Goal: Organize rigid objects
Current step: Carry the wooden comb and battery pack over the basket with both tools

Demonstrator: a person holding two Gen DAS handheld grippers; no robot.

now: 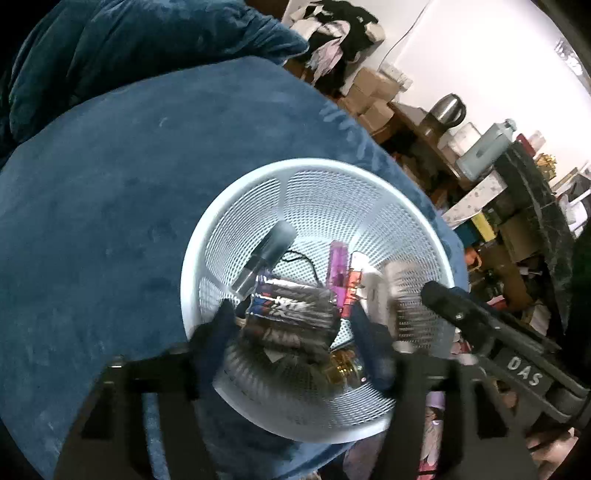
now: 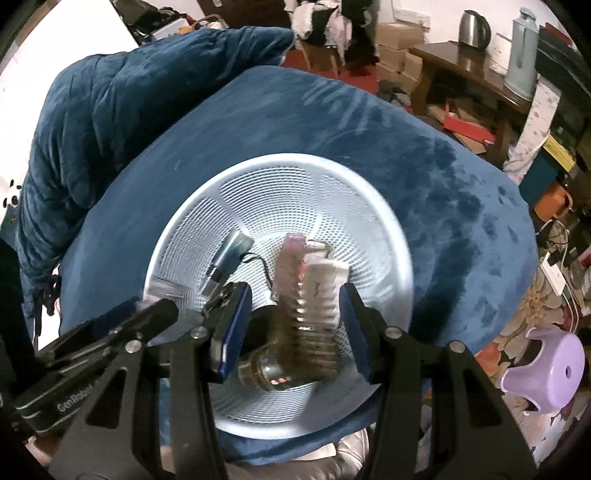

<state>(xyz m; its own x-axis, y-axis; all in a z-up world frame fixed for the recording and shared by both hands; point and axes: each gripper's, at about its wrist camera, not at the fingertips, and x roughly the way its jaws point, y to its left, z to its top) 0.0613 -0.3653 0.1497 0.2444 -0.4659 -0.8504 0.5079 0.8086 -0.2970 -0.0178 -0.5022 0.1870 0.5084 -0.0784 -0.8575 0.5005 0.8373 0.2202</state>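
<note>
A lived-in home — blue blanket (image 2: 424, 177), kettle (image 2: 474, 27) on wooden table (image 2: 469, 70) (clothes heaped behind).

Motion blur smears the items inside the white mesh basket (image 1: 258, 206), so the print on the dark pack (image 1: 291, 314) cannot be read. The pale ribbed object (image 2: 317, 295) is smeared into streaks and its kind cannot be told. The basket's near rim is hidden behind the left gripper (image 1: 291, 328), and whether the pack is touched by its fingers cannot be told. The lettering on the neighbouring gripper body (image 2: 74, 395) is cut off by a finger.
</note>
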